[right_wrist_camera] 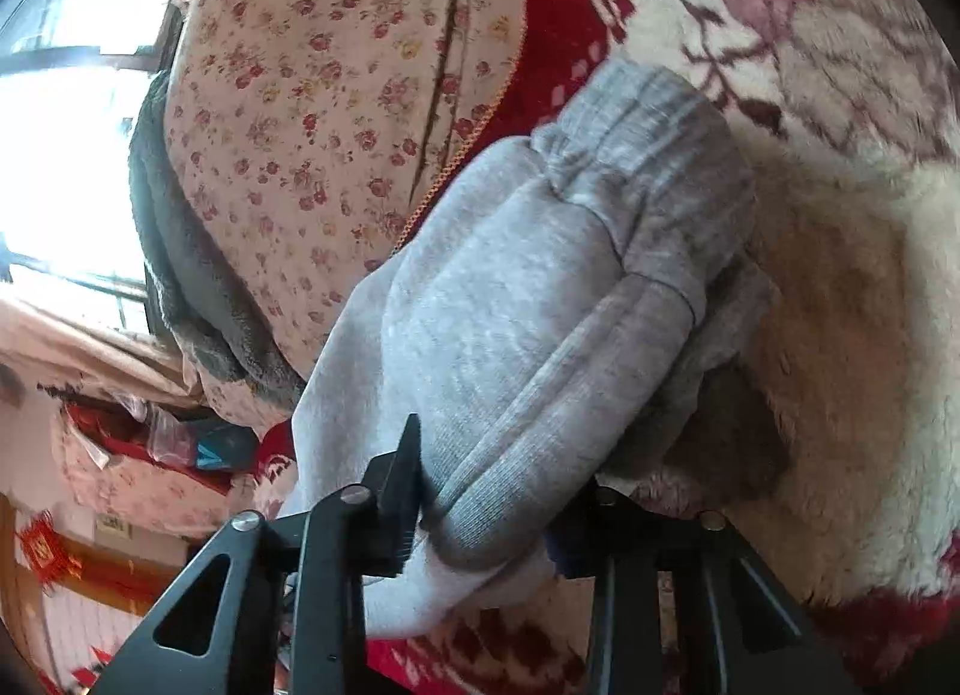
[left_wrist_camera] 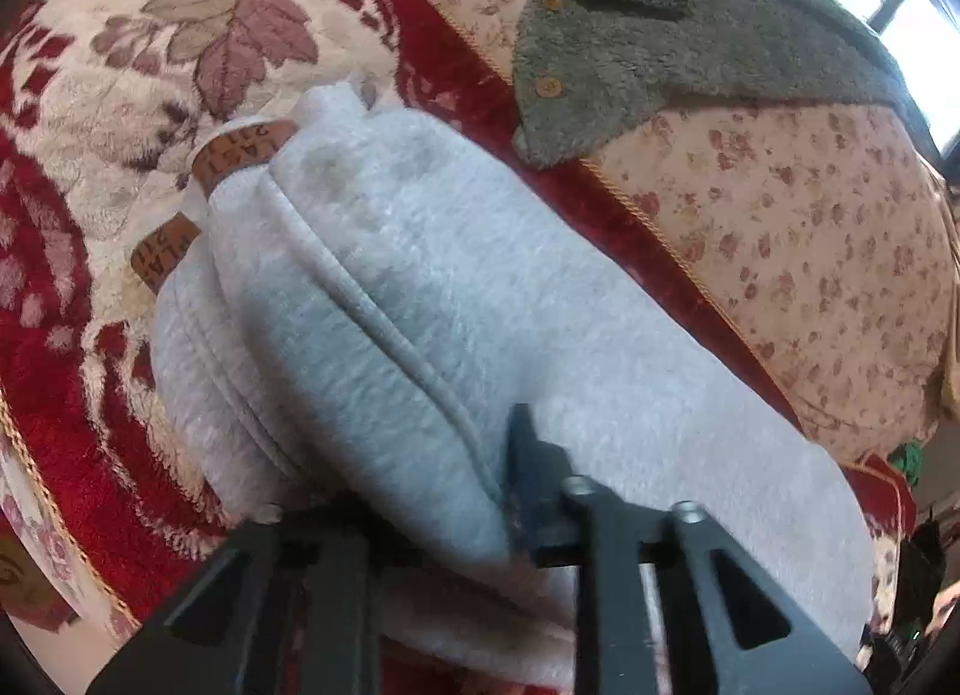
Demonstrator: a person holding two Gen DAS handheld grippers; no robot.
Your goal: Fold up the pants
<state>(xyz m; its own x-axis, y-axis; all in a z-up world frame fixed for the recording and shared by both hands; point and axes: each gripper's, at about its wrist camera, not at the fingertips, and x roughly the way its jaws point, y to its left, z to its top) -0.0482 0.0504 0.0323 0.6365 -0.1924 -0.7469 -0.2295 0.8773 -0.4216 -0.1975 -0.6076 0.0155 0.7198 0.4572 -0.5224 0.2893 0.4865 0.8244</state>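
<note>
Close up, the left gripper (left_wrist_camera: 480, 521) is pinched nearly closed on the soft edge of the grey pants (left_wrist_camera: 432, 299). The right gripper (right_wrist_camera: 486, 509) squeezes a thick ribbed cuff (right_wrist_camera: 510, 491) of the same pants, so its jaws stay a bit apart. The pants lie bunched on a red and cream flower blanket (left_wrist_camera: 90, 95). Two brown tags (left_wrist_camera: 240, 146) poke out at the far end. Past the pants is a pink flowery quilt (left_wrist_camera: 810, 251). A fuzzy green cardigan (left_wrist_camera: 660, 47) with buttons lies on it. A bright window (right_wrist_camera: 66, 113) is farthest.
</note>
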